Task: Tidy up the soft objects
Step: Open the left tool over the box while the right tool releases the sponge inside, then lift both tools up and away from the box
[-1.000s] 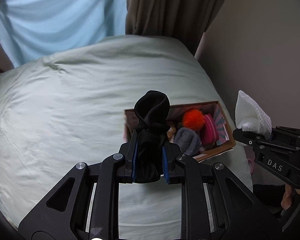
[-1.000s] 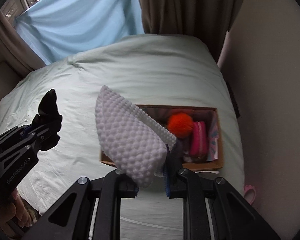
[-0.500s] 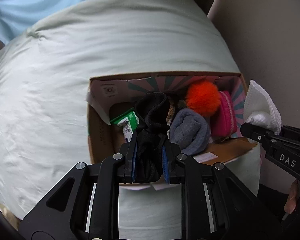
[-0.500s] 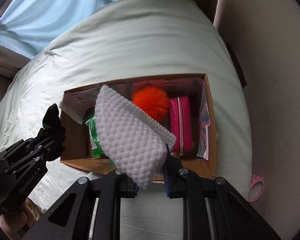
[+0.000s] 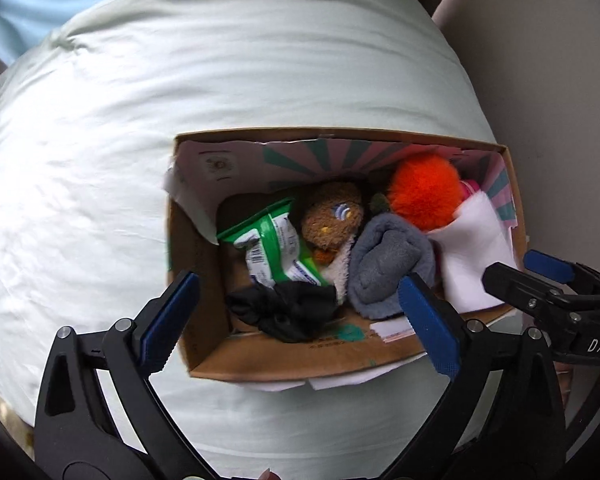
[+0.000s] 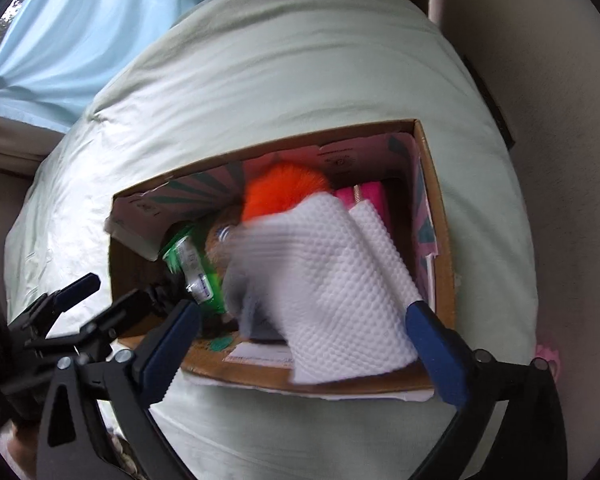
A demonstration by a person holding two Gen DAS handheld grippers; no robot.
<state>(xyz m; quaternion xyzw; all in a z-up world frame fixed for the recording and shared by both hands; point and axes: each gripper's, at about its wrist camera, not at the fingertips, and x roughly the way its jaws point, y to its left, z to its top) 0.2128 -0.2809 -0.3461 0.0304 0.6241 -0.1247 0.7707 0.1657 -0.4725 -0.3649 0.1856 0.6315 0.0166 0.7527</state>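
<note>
— Lettering in the left wrist view?
— "DAS" on the right gripper (image 5: 540, 276). Left gripper (image 5: 300, 312): jaws opening, black sock (image 5: 288, 312) loose in the cardboard box (image 5: 260, 364).
— Right wrist view?
— Right gripper's jaws opening; white cloth (image 6: 332, 280) lies free over the box; print unreadable.

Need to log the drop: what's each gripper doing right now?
Left gripper: opening, empty; black cloth in the box.
Right gripper: opening, white cloth dropping free.

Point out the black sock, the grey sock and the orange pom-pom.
black sock (image 5: 288, 312), left wrist view, middle of the crumpled fabric.
grey sock (image 5: 388, 264), left wrist view, centre of the roll.
orange pom-pom (image 5: 424, 192), left wrist view, middle of the fluff.
</note>
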